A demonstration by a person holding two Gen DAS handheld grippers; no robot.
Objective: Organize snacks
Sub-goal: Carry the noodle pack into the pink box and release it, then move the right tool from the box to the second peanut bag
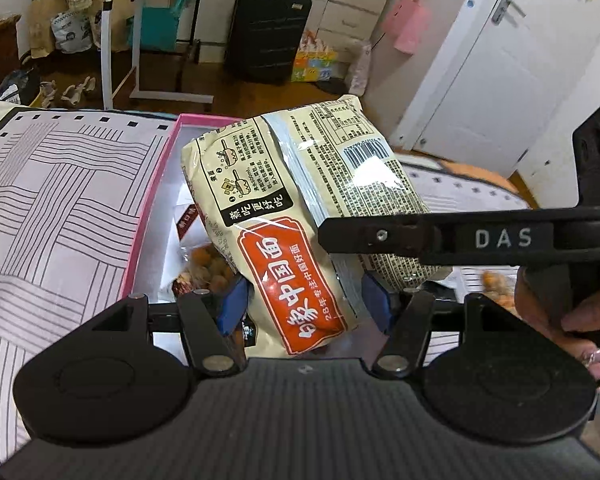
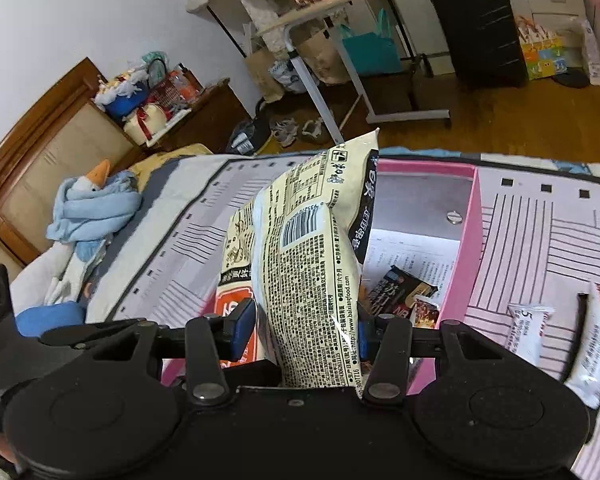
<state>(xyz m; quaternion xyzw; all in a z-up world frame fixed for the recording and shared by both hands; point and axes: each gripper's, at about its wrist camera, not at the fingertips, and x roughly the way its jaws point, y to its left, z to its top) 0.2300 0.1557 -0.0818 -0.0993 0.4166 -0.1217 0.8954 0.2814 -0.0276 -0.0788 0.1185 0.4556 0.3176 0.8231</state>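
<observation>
Both grippers are clamped on one cream plastic noodle packet w/ red label and black print (image 1: 300, 216), held up off the bed right over the open pink cardboard box (image 1: 148, 200). Left gripper (image 1: 304, 300) has its blue pads squeezing the packet's lower end at the red label; right gripper (image 2: 306, 330) pinches the barcode side, packet standing nearly upright btwn its jaws. Neither set of jaws is loose, film bulges around the pads. Handling guess: light, puffy pillow pack, glossy crinkly film so prob slippery, and the noodle block inside likely brittle, so don't crush the middle; best hold is at the flat crimped end seals or the edges, approx where they grip now. Box is stiff w/ smooth white lining, already holds a clear bag of orange-brown round snacks (image 1: 208, 268) and a dark flat biscuit packet (image 2: 400, 292). Bedcover (image 1: 60, 200) is soft cloth, white w/ thin black stripe blocks. Two slim white wrapped bars (image 2: 528, 328) lie on the cover just beside the box's outer wall, not yet in. A person's hand (image 1: 572, 320) shows on the right gripper's handle.
</observation>
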